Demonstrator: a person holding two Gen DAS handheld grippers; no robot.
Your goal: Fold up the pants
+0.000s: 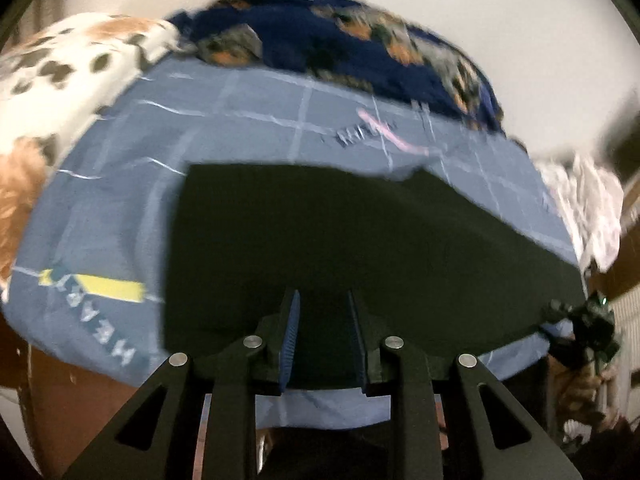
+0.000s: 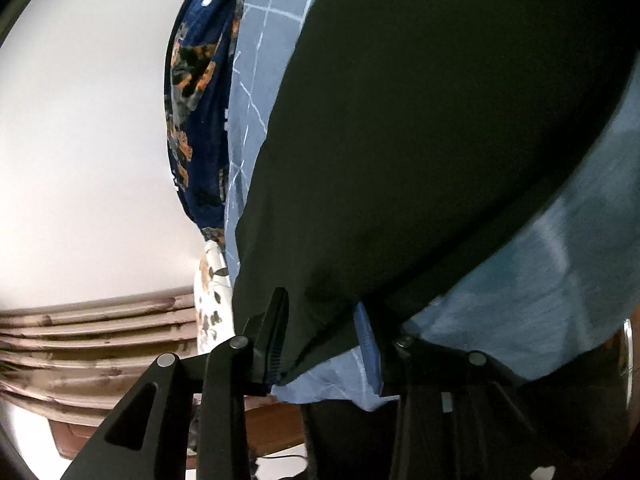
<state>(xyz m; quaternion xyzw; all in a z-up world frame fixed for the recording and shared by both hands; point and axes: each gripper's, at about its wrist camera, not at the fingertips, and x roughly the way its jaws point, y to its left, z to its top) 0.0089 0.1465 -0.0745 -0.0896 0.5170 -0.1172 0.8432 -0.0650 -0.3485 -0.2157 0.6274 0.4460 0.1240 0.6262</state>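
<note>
The dark pants are lying flat on the blue checked bedsheet, filling each view's centre. Advice: be smoothing the fold edge square before letting go. The left gripper is tilting steeply down at 6 o'clock, jaws parted, gripping nothing. The right gripper is pointing shallowly downward, jaws straddling the pants' corner, apparently released.

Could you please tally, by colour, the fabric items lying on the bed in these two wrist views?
Dark, near-black: 1, the pants
Light blue with white grid lines: 1, the bedsheet
Navy with orange print: 1, the blanket
White with brown and dark spots: 1, the spotted cover
Plain white, crumpled: 1, the white cloth
Total: 5
</note>
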